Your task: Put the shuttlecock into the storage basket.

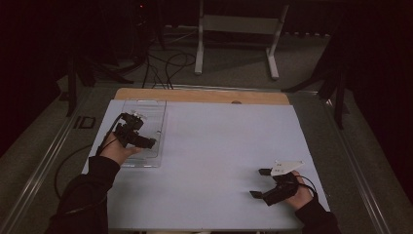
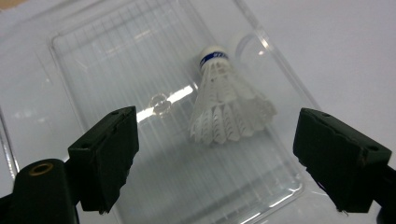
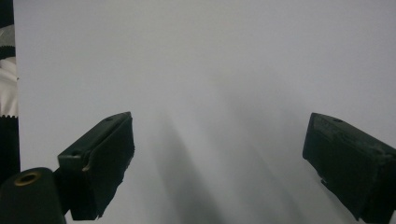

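From the high view I have the left gripper (image 1: 139,134) at the left of the frame, hovering over the clear plastic tray (image 1: 160,122) that lies on the white table (image 1: 219,146). The right gripper (image 1: 265,187) sits low at the lower right of the frame, well apart from the tray, its jaws spread with nothing between them.

In the left gripper view my two black jaws rise from the bottom corners, standing wide, and they grip nothing. The shuttlecock (image 2: 229,105) lies on its side inside the tray (image 2: 93,70), a little right of the frame's centre, cork cap toward the top of the frame and feather skirt fanned toward the bottom. It lies clear of both jaws. I judge it set down and released.

In the right gripper view I see bare table (image 3: 210,70) ahead and jaws wide apart, empty.

What worries me: the shuttlecock is light and rests on its rounded skirt near the tray's right-hand wall, so a brush from a jaw as I pull away could roll it or flick it over the low rim. The tray itself looks light and could slide on the smooth table if I snag its edge.
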`<state>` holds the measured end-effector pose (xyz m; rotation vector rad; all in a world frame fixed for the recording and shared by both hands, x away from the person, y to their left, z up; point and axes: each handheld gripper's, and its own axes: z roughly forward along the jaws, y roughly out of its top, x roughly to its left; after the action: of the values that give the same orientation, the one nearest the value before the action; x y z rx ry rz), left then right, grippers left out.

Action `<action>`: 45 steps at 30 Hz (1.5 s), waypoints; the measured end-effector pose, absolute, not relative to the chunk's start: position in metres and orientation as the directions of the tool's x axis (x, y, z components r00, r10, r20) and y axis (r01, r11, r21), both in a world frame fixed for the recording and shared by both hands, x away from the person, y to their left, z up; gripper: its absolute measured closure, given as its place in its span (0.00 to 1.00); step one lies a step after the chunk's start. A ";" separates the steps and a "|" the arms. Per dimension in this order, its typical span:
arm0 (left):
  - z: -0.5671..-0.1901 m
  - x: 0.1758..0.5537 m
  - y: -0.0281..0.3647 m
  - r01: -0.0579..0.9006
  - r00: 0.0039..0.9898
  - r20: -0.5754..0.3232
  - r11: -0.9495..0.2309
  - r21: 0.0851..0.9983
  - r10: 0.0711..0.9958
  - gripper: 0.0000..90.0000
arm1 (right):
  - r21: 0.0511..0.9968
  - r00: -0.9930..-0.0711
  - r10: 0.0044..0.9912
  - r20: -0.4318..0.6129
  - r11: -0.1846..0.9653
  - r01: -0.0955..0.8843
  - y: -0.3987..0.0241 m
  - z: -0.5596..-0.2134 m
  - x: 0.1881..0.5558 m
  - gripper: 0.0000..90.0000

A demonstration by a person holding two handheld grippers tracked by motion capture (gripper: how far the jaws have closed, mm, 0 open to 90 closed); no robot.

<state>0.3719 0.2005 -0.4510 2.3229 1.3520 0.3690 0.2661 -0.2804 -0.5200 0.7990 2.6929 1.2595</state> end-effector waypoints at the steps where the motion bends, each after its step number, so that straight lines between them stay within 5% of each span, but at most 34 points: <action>1: -0.450 0.371 0.201 0.752 0.506 -0.001 -0.441 0.489 0.862 0.12 | 0.732 -0.863 0.480 0.157 0.530 0.427 -0.280 -0.520 0.266 0.10; 9: -0.443 0.368 0.202 0.722 0.554 -0.025 -0.466 0.512 0.832 0.00 | 0.731 -0.865 0.477 0.156 0.533 0.426 -0.280 -0.520 0.267 0.10; 45: -0.405 0.361 0.158 0.578 0.712 -0.088 -0.510 0.637 0.696 0.00 | 0.732 -0.865 0.475 0.159 0.532 0.426 -0.280 -0.520 0.267 0.10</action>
<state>0.3615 0.1576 -0.4055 2.2603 0.9635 0.2346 0.2671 -0.2803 -0.5202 0.7945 2.6961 1.2629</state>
